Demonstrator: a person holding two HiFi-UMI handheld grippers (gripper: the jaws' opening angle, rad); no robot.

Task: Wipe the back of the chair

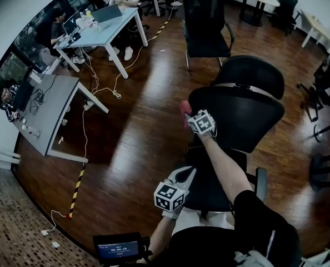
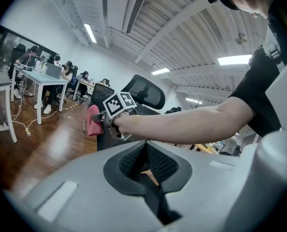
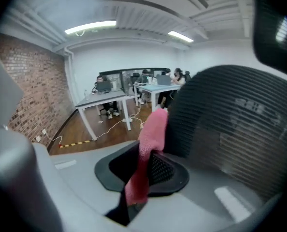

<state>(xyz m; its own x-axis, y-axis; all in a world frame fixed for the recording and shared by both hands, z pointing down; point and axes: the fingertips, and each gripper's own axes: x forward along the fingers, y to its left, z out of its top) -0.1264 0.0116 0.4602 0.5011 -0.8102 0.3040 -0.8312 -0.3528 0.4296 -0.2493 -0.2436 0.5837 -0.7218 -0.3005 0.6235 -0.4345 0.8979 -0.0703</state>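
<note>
Right tongs (image 3: 142,166), cloth (image 3: 151,129) clamped — beside chair back (image 3: 230,134)

No word, brand or label can be read with certainty in any view. The small screen (image 1: 119,249) at the bottom edge of the head view shows one row of pale digits with colons between them (a timer or clock format), too small to read off. The marker cube (image 1: 169,197) on the left claw (image 1: 183,177) and the marker cube (image 1: 201,122) on the right claw (image 1: 185,109) carry black-and-white square patterns, not letters or numbers. A strip of yellow-and-black striped tape (image 1: 76,191) on the floor is the only sign-like marking, and it bears no writing.
</note>
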